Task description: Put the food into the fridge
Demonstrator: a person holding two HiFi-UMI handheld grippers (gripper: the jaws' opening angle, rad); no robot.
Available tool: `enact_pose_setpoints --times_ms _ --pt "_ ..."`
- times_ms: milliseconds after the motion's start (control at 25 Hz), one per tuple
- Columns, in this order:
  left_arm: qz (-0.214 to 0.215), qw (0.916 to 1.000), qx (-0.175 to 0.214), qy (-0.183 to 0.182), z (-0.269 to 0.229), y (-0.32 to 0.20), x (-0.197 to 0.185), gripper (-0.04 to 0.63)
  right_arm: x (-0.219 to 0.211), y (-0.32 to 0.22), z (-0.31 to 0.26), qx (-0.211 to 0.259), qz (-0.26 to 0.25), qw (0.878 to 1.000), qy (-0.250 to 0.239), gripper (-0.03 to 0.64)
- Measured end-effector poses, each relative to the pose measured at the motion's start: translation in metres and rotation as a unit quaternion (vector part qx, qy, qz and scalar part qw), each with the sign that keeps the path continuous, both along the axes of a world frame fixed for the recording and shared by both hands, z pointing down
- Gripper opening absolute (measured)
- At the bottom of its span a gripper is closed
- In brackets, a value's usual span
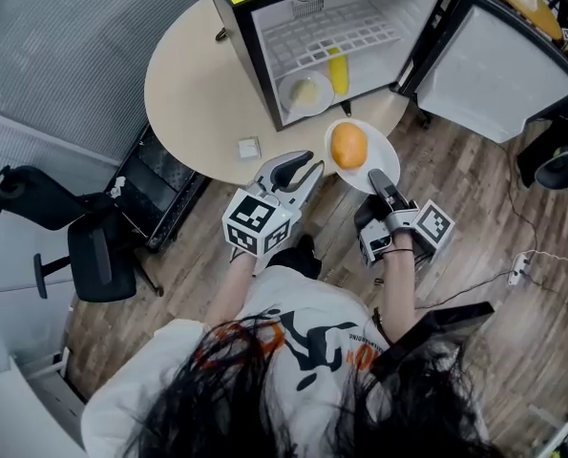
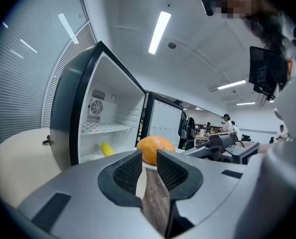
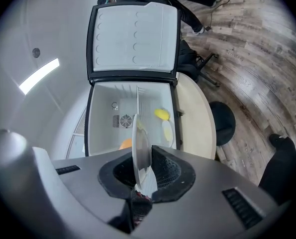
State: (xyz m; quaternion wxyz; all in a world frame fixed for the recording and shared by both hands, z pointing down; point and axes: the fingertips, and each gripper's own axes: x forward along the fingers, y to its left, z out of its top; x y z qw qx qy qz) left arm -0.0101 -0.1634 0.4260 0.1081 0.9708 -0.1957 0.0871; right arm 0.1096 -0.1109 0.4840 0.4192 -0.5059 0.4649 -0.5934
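Note:
A white plate point(image 1: 380, 150) carrying an orange fruit point(image 1: 349, 145) hangs level in front of the open mini fridge point(image 1: 244, 53). My right gripper point(image 1: 377, 177) is shut on the plate's near rim; in the right gripper view the plate point(image 3: 140, 151) stands edge-on between the pads. My left gripper point(image 1: 308, 167) sits just left of the plate with a narrow gap between its jaws and nothing in it. Through that gap the left gripper view shows the orange point(image 2: 155, 148). On the fridge floor lie a yellow item point(image 1: 338, 71) and a white dish point(image 1: 305, 93).
The fridge stands on a round beige table point(image 1: 189, 93), its door point(image 1: 499, 69) swung open to the right. A small white square point(image 1: 249, 147) lies near the table edge. A black office chair point(image 1: 85, 248) is at the left. A cable and plug point(image 1: 521, 269) lie on the wooden floor.

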Motion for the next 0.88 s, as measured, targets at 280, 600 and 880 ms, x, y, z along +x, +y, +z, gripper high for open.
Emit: enact_pose_setpoints --times_ms 280,600,880 --pt "0.018 0.9998 -0.009 0.004 0.007 -0.023 0.012 0.094 0.007 -0.02 0.004 -0.009 0.012 1.0 0.004 0.039" --pt "0.032 0.9993 -0.019 0.004 0.016 -0.029 0.015 0.094 0.014 -0.026 0.008 -0.015 0.027 0.999 0.006 0.038" --pt "0.03 0.9993 -0.022 0.009 0.016 -0.038 0.021 0.094 0.018 -0.031 0.007 -0.017 0.025 1.0 0.006 0.038"
